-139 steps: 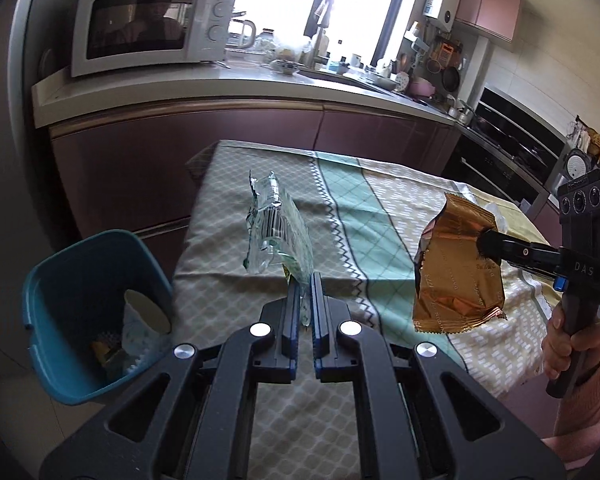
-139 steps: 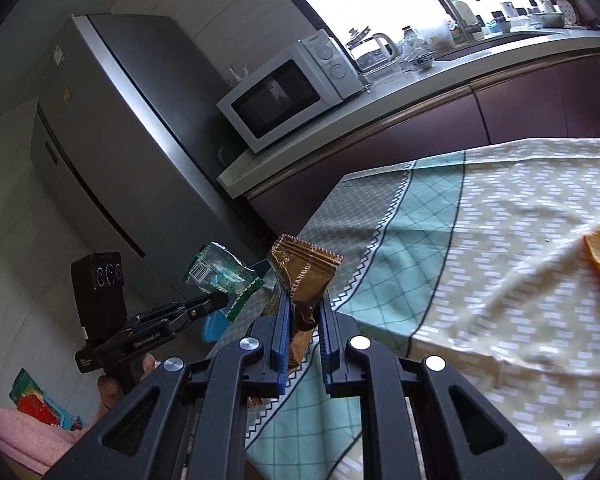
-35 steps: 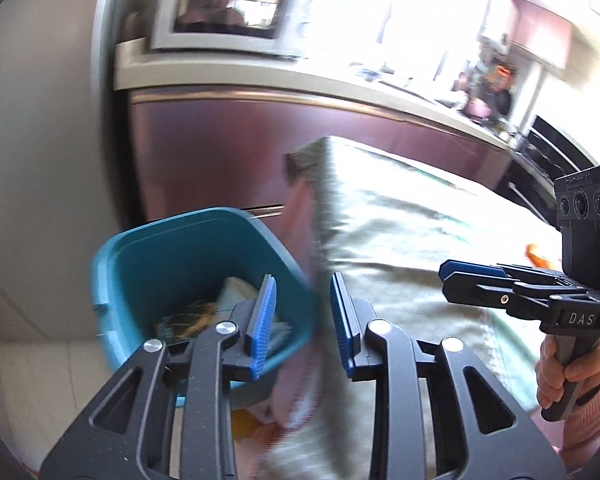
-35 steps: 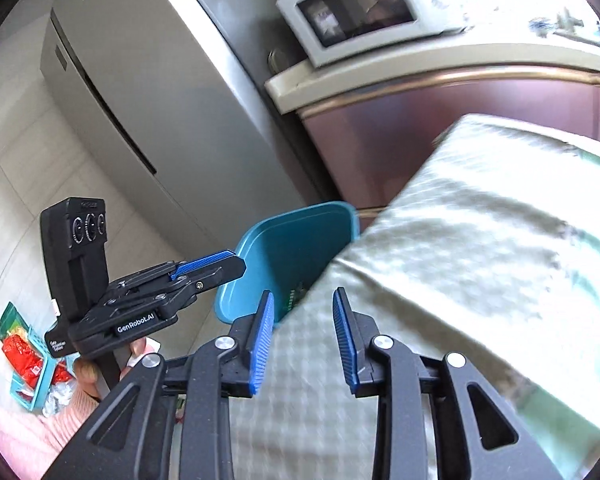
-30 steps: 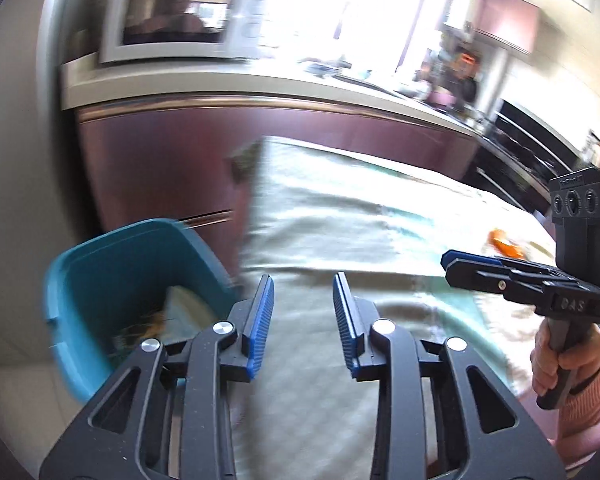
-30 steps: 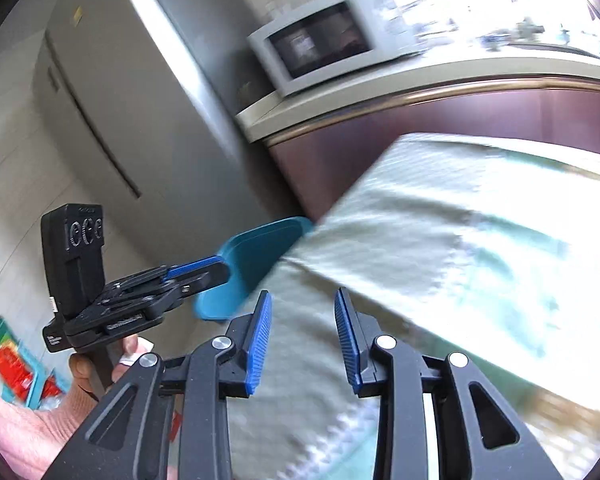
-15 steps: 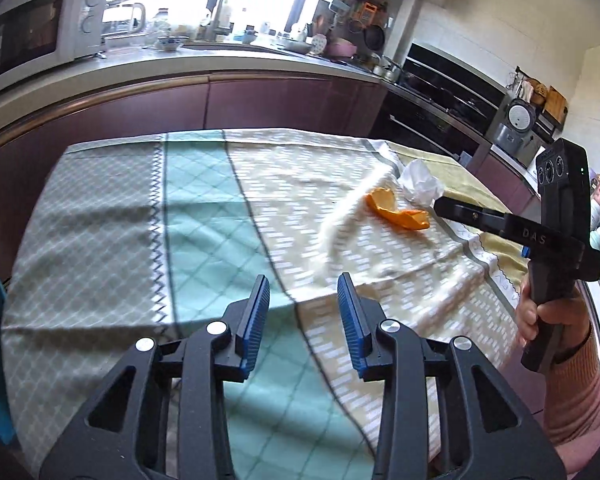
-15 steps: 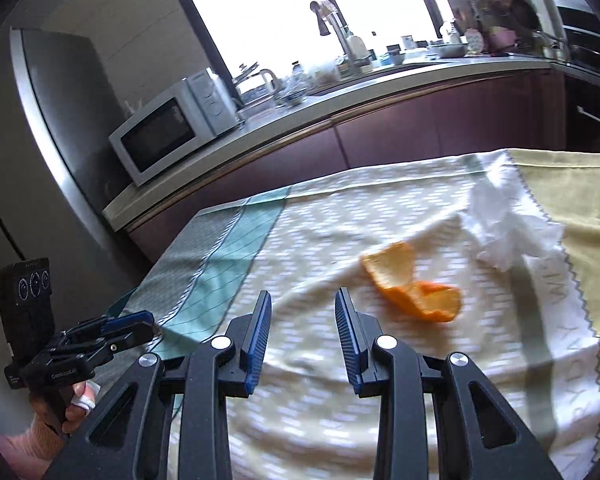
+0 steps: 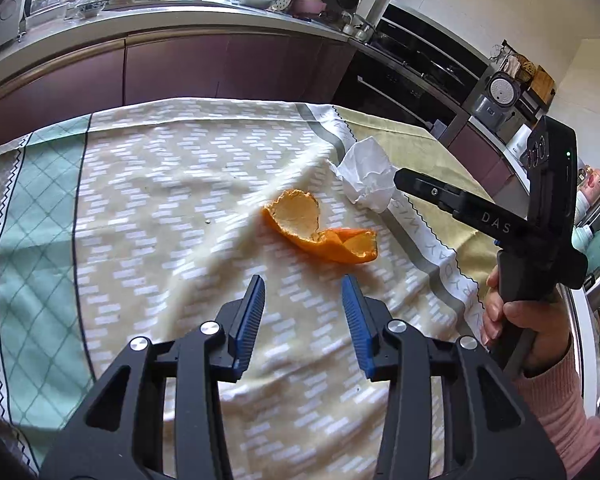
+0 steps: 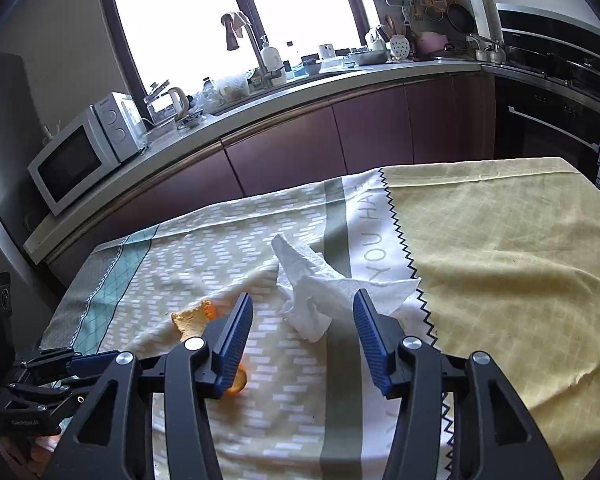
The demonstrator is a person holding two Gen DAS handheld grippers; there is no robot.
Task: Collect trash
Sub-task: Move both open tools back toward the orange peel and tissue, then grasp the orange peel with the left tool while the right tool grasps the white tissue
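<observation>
Lying on the patterned tablecloth (image 9: 148, 208) that covers the surface, two pieces of trash are noted: an orange peel (image 9: 320, 228) and a crumpled white tissue (image 9: 366, 178). The peel is curled, pale inner side up, on the beige block-patterned part of the cloth; the tissue sits just beside it, at the grey band with lettering, touching neither gripper.

The left gripper (image 9: 302, 300) hangs above the cloth just short of the peel, tilted downward. Its jaws are spread and opening — nothing is between the blue pads (image 9: 250, 320), only bare cloth.

The right gripper (image 10: 302, 320) is aimed at the tissue (image 10: 312, 292), which appears in the gap between its fingers in the right wrist view. Its jaws are likewise parted and opening, and the pads do not press on the tissue. The peel (image 10: 192, 318) lies partly hidden behind the left finger of that gripper.

In the left wrist view the right gripper (image 9: 404, 182) is seen from the side, its tip next to the tissue, held by a hand (image 9: 516, 320) in a pink sleeve (image 9: 556, 408).

Beyond the surface — a kitchen counter (image 10: 260, 100) with purple cabinet fronts and a white microwave (image 10: 84, 156).
</observation>
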